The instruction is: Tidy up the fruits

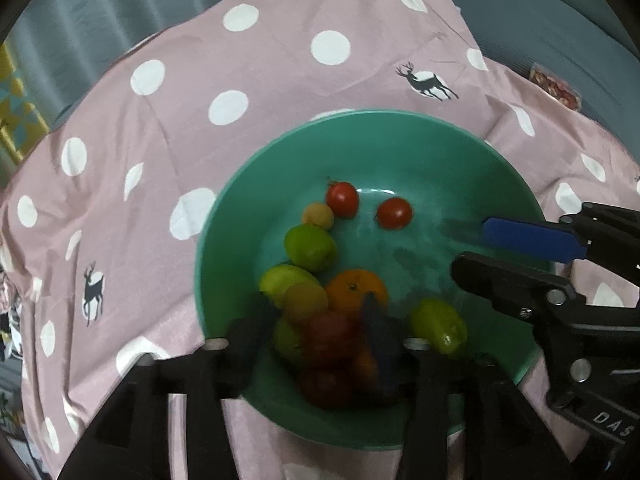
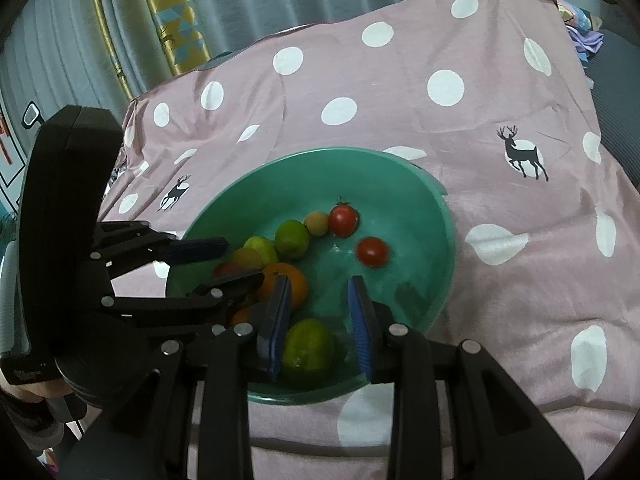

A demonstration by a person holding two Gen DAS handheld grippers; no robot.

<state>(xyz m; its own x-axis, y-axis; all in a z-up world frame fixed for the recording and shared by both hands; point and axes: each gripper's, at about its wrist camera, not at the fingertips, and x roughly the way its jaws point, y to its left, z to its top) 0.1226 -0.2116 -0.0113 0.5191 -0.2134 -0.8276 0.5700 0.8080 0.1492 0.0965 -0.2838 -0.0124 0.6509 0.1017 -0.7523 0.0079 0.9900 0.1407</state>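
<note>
Resting on a pink fabric cloth printed with white dots and dark deer (image 1: pixel 240 60): a round teal plastic bowl (image 1: pixel 400 136), occupying centre frame in both views. Inside the bowl, toward its upper middle: two small round red tomatoes (image 1: pixel 342 199), slightly apart from each other. Touching the left tomato at its lower left: a small round yellowish fruit (image 1: pixel 318 216), followed down-left by a round green lime (image 1: pixel 310 247) and further green and yellow fruits in a curved row. Below that row, near bowl centre: a round orange citrus fruit (image 1: pixel 354 288), with darker red fruits packed just beneath it at lower centre of the left wrist view, blurred. Left gripper (image 1: pixel 316 304): jaws apart, over the fruit pile at the bowl's lower left, with fruits showing between the blurred fingers and none seen pinched. Right gripper (image 2: pixel 319 282): blue-padded jaws apart, over the bowl's lower right part. Lying in the bowl in the gap between those pads, at lower centre of the right wrist view: a second green lime (image 2: pixel 308 350), close to the left pad, clear of the right pad, not clamped.
</note>
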